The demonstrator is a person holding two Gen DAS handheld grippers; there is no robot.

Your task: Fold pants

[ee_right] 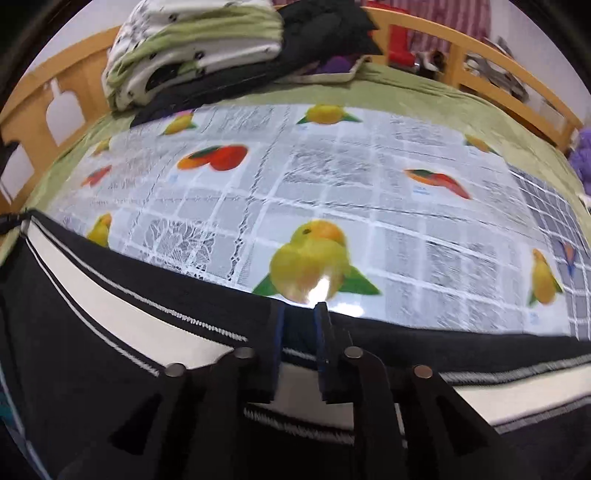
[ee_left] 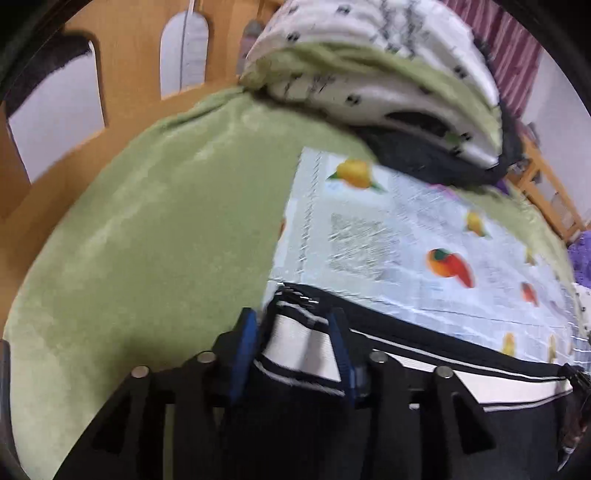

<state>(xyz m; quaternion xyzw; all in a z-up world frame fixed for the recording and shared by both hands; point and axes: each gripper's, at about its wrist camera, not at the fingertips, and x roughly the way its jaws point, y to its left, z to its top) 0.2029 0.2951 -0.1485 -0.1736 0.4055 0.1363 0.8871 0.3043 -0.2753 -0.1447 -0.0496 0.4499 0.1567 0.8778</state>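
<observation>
Black pants (ee_left: 461, 417) with a white and black striped waistband (ee_left: 480, 376) hang stretched between my two grippers above a fruit-print sheet (ee_left: 406, 236). My left gripper (ee_left: 295, 325) is shut on one end of the waistband, white fabric bunched between its blue pads. In the right wrist view the pants (ee_right: 74, 350) span the lower frame, and my right gripper (ee_right: 300, 314) is shut on the waistband's dark top edge (ee_right: 299, 332). The pant legs are hidden below both cameras.
The fruit-print sheet (ee_right: 332, 177) lies on a green bedspread (ee_left: 166, 221). Folded white and green bedding (ee_right: 192, 48) and dark clothes (ee_right: 317, 33) are piled at the far end. A wooden bed rail (ee_right: 498, 77) runs around the bed.
</observation>
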